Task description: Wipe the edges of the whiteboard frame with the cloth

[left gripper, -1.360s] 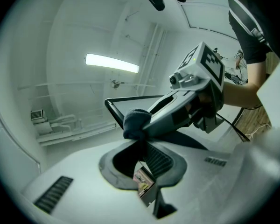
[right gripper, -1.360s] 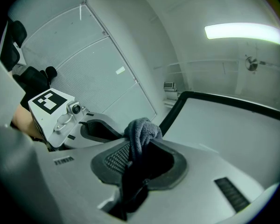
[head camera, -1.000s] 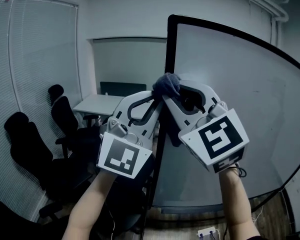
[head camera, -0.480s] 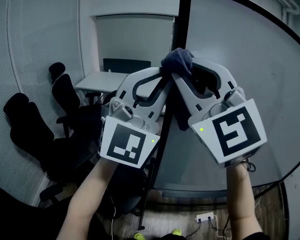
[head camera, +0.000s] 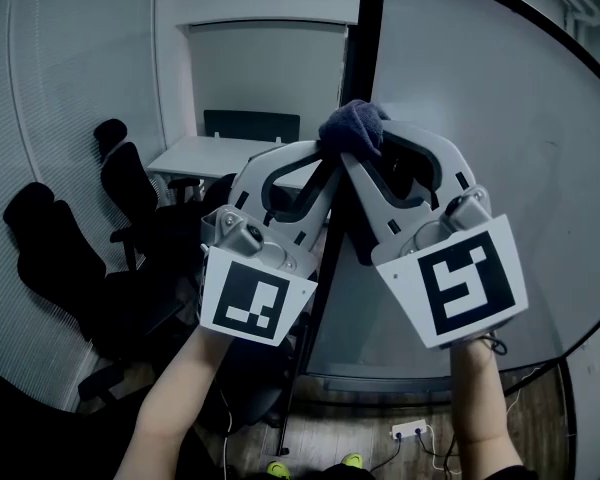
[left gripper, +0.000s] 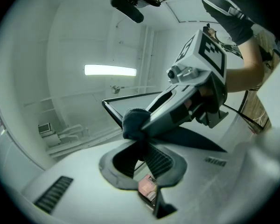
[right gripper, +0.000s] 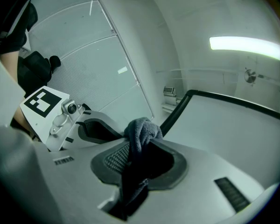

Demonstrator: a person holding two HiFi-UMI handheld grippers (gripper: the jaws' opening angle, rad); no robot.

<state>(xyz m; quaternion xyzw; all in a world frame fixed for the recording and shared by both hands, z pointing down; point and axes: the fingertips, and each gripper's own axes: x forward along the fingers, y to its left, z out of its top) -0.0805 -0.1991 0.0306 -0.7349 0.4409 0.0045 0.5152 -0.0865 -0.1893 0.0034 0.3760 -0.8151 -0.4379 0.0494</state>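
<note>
A dark blue cloth (head camera: 352, 126) is bunched against the black left edge of the whiteboard frame (head camera: 366, 38), high up. Both grippers meet at it with their tips side by side. My left gripper (head camera: 327, 163) comes in from the left, shut, pinching the cloth (left gripper: 135, 124) at its tips. My right gripper (head camera: 360, 158) is shut on the cloth (right gripper: 141, 130) too, and a tail of cloth hangs down between its jaws. The frame's corner (left gripper: 108, 104) shows just behind the bundle in the left gripper view.
The white board surface (head camera: 500, 118) fills the right side. Black office chairs (head camera: 128, 183) and a desk (head camera: 210, 156) stand at the left, before a wall with blinds. A power strip (head camera: 412, 431) lies on the wooden floor below.
Both grippers stay together on the cloth at the frame's edge. The right gripper has rolled a little, and the head view has shifted so the frame edge sits further right.
</note>
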